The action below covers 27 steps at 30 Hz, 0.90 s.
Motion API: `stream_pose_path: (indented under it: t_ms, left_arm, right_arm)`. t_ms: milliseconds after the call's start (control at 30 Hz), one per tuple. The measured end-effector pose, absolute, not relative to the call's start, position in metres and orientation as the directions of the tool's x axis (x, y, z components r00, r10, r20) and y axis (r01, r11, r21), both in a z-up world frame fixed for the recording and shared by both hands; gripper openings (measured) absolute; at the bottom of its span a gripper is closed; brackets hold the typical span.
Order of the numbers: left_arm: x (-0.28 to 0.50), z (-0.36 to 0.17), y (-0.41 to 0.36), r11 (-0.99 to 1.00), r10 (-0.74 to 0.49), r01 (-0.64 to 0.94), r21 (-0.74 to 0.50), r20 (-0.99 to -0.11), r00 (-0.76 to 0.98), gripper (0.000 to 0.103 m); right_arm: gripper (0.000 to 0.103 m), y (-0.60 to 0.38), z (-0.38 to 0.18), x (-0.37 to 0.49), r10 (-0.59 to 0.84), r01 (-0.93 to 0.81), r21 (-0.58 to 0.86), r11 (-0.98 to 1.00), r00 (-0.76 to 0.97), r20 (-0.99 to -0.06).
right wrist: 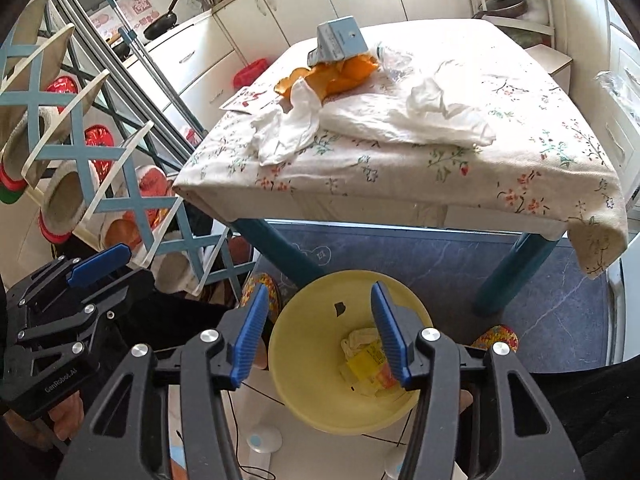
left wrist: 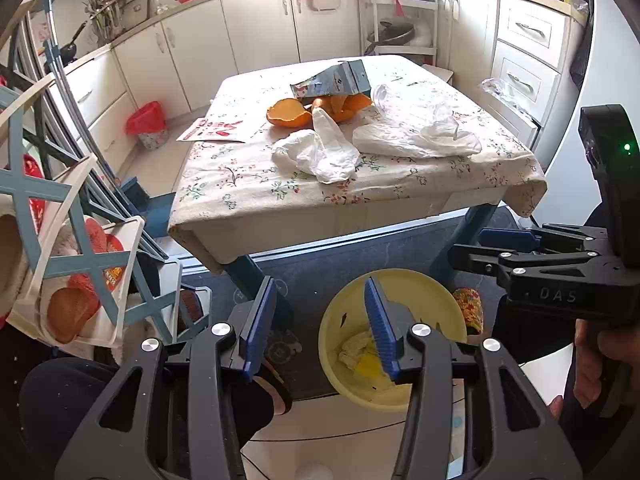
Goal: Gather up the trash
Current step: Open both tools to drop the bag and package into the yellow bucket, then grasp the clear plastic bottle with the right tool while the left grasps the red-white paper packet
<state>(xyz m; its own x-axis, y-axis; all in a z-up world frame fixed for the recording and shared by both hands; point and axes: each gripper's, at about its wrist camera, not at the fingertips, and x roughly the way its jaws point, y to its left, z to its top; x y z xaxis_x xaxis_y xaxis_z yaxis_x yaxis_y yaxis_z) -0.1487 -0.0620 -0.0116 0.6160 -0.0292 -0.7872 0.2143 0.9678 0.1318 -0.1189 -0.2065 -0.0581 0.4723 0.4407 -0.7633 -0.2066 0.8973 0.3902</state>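
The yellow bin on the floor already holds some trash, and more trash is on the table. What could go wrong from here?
1. The yellow bin sits low, in front of the table; a piece released too early may land on the dark mat.
2. The blue carton rests on the orange peels; pulling the peels first may tip it.
3. The white plastic bags are thin and loose, so they may slip from the left gripper or the right gripper, both now open and empty.
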Motion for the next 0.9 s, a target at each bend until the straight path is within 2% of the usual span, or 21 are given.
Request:
stream_pose_path:
  t_ms: [167, 600, 767, 900]
  left_arm:
    - [-0.148, -0.010, -0.061, 0.968, -0.020, 0.208, 0.143, -0.779, 0.626, 0.046]
    - [-0.144, -0.011, -0.059, 0.970, -0.005, 0.191, 0.151, -0.772, 0.636, 0.054]
    - [-0.139, -0.009, -0.053, 0.974, 0.001, 0.175, 0.147, -0.767, 0.642, 0.064]
    - [-0.124, 0.000, -0.033, 0.987, -0.001, 0.125, 0.105, -0.763, 0.646, 0.066]
  right_arm:
    - [0.056, -0.209, -0.055, -0.120, 0.436, -0.206, 0.386, 0.899, 0.488, -0.756]
    - [0.056, -0.208, -0.053, -0.118, 0.430, -0.208, 0.378, 0.902, 0.501, -0.751]
    - [0.056, -0.210, -0.049, -0.118, 0.419, -0.206, 0.367, 0.907, 0.524, -0.741]
    - [0.056, -0.212, -0.040, -0.119, 0.403, -0.211, 0.346, 0.914, 0.564, -0.721]
